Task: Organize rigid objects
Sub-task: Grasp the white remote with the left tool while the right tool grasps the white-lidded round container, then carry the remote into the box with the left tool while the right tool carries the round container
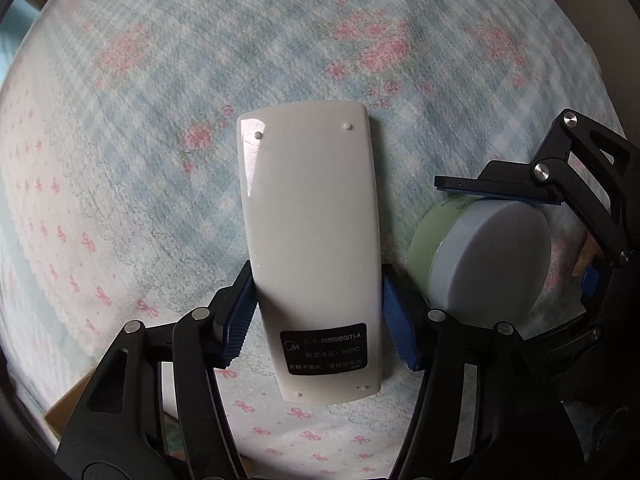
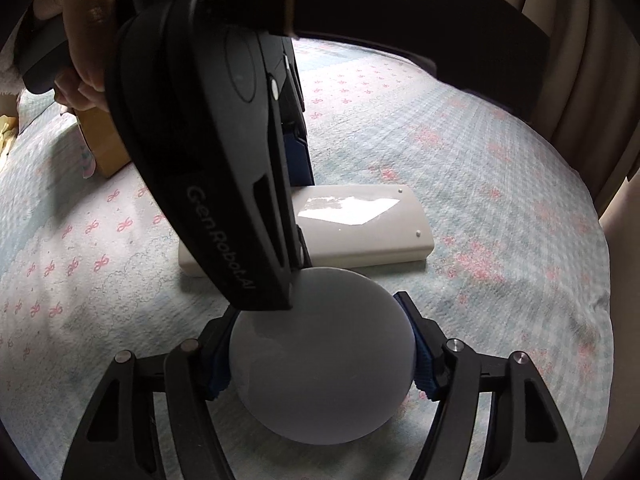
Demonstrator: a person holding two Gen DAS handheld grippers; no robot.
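Gripping: the left gripper [image 1: 318, 312] points straight down with its ribbed blue pads [image 1: 240, 320] pressed against both long sides of a glossy white plastic remote control [image 1: 316, 240]; the right gripper [image 2: 320, 356] is closed part-way on a round green jar with a pale grey-white lid [image 2: 320, 360], its blue pads touching the lid's left and right edges.
Left wrist view only: the remote's black label [image 1: 324, 350] with white print near its near end, small raised feet at its corners, the jar's green side wall [image 1: 426, 240], and the right gripper's black linkage coming in from the right with one blue pad lying along the jar's far edge.
Right wrist view only: the left gripper's black body from outside, lettered in grey, a hand [image 2: 86, 40] holding its handle at far left, a brown cardboard box [image 2: 108, 148] behind it, and beige curtains [image 2: 580, 80] at far right.
Remote: lies face-down and flat on the pale blue checked bedspread with pink bows and flowers [image 1: 160, 120], in the middle of the scene, bright glare on its smooth back.
Jar: sits on the bedspread just right of the remote's near half; whether they touch, I cannot tell. Its lid is smooth, matt and unmarked.
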